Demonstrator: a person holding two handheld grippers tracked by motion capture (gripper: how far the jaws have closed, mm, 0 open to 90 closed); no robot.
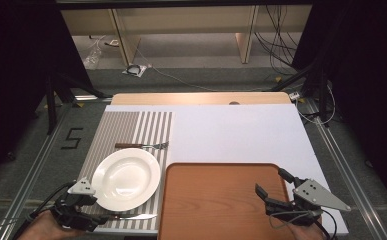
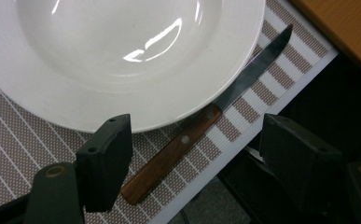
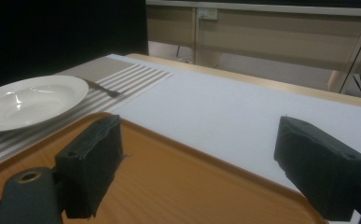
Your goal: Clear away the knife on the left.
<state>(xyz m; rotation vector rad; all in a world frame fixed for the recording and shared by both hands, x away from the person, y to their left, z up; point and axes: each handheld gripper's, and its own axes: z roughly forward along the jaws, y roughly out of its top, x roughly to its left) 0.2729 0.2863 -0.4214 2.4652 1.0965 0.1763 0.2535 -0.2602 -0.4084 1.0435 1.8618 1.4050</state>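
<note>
Both tongs open: left tongs straddle knife handle, unpinched; right tongs over tray.

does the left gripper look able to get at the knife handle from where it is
Probably yes. The left gripper hangs open right over the knife, whose wooden handle lies bare on the striped mat between the jaws. The plate rim sits close beside the blade end, so little room there.

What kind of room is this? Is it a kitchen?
Probably not a kitchen: more likely a lab or test room. A plate, fork and knife are laid on a placemat, but loose cables trail over the carpeted floor.
</note>
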